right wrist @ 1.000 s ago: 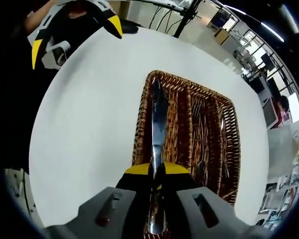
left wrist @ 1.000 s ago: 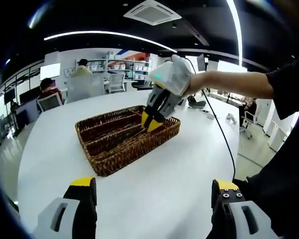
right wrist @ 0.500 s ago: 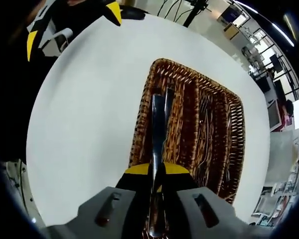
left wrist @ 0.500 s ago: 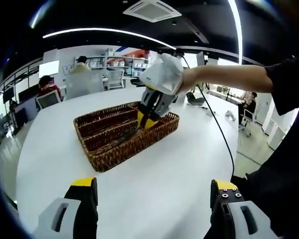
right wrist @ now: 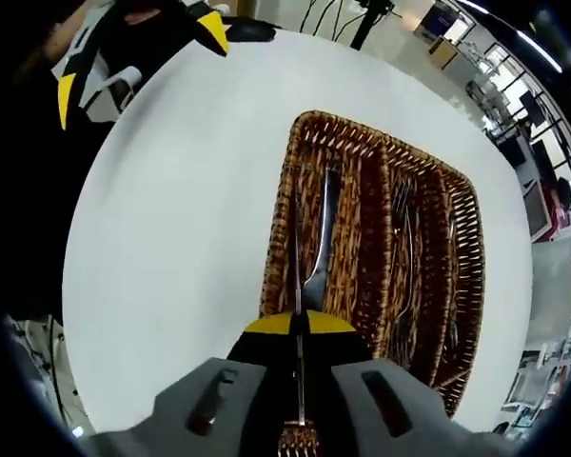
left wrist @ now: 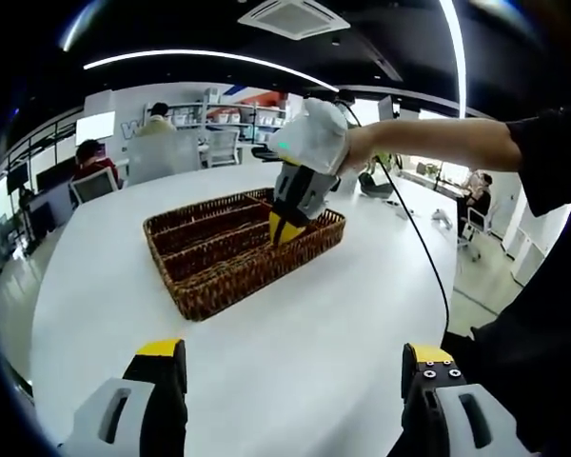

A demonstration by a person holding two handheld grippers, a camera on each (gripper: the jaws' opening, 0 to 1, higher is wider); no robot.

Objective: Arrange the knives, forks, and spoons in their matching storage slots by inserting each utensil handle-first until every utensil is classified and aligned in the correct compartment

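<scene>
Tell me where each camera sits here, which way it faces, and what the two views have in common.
Left gripper view: rides the open left gripper, low over the white table, facing the wicker tray; the person's forearm shows.
Right gripper view: rides the right gripper, looking down into the tray, shut on a knife.
Shared: tray, table, and each other's gripper.

Open-plan office. In the left gripper view, a large white table (left wrist: 266, 333) fills the lower frame. Upper left: seated people (left wrist: 90, 162) at desks, office chairs (left wrist: 224, 152) and shelving (left wrist: 219, 124) against the far wall. Top of frame: a dark ceiling with a cassette air-conditioning unit (left wrist: 290, 17) and long strip lights (left wrist: 200, 59).
</scene>
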